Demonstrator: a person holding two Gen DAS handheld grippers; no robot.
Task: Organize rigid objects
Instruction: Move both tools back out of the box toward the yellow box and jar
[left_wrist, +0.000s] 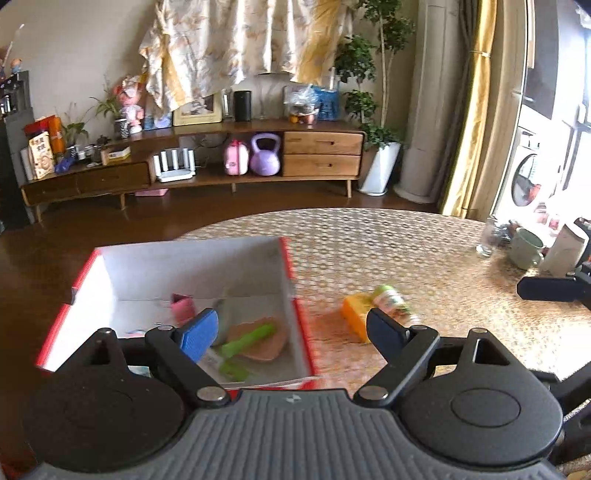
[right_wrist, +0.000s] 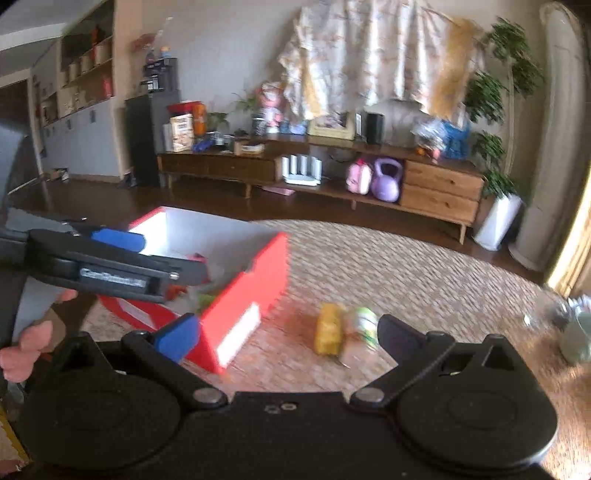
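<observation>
Ahead of the left tool (left_wrist: 291, 328), slightly to its left, a red-and-white box (left_wrist: 288, 280) is seen standing open-topped on the patterned counter (left_wrist: 424, 251). Several items already lie in it — a green piece (left_wrist: 247, 341) across a tan flat piece (left_wrist: 264, 341), and a small pink item (left_wrist: 182, 306) further in; what they are cannot be told. The left tool is held wide apart and empty, one finger over the box's inside and the other past its near wall, which suggests a position taken for dropping in or steadying the box rather than for gripping.

Just right of the box, two things remain loose on the counter: a yellow block (left_wrist: 354, 314) and a small bottle (left_wrist: 393, 301) with a green cap, lying on its side and touching the block. In the right wrist view both lie directly ahead of the right tool (right_wrist: 290, 334), between its spread fingers but beyond the tips. That tool too is spread and carries nothing — an approach stance, it is judged, with the block (right_wrist: 328, 332) nearer its midline than the bottle (right_wrist: 364, 326).

The task is judged partly done; these two pieces are still to be boxed. Because they touch, one may be nudged when the other is taken. A mug (left_wrist: 526, 247) and a glass jar (left_wrist: 489, 236) stand well off to the right, uninvolved.
</observation>
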